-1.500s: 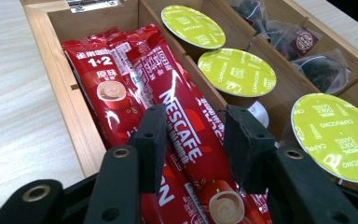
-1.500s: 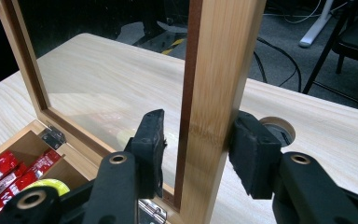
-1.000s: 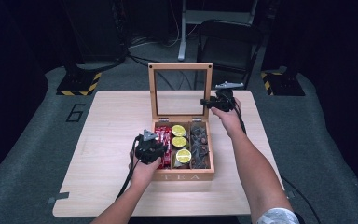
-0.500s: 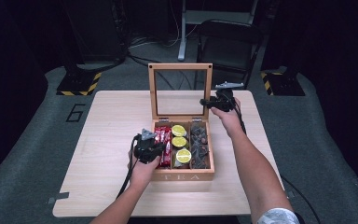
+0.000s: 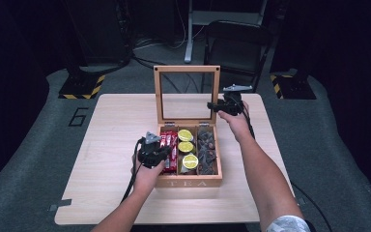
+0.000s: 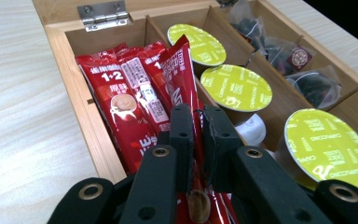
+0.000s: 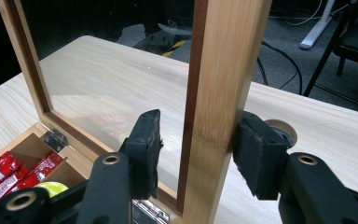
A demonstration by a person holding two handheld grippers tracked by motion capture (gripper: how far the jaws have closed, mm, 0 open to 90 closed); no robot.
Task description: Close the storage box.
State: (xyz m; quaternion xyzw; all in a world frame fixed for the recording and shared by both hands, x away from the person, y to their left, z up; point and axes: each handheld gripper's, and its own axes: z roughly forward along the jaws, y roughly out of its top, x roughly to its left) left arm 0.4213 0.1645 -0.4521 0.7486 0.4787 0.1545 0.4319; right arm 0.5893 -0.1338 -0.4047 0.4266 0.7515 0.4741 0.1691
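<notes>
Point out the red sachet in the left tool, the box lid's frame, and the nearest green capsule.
red sachet (image 6: 189, 77): left gripper view, upper half above the pads.
lid frame (image 7: 219, 93): right gripper view, upright wooden side.
green capsule (image 6: 328, 147): left gripper view, middle of foil top.

Left gripper (image 6: 196, 126): I've got the jaws clamped down, pads nearly meeting, pointing forward and down.
Left forearm: comes in from bottom edge, angled up-right.
Right gripper (image 7: 198, 144): my jaws just eased wider, left pad off, right pad touching.
Right arm: stretched well forward, wrist level.
</notes>
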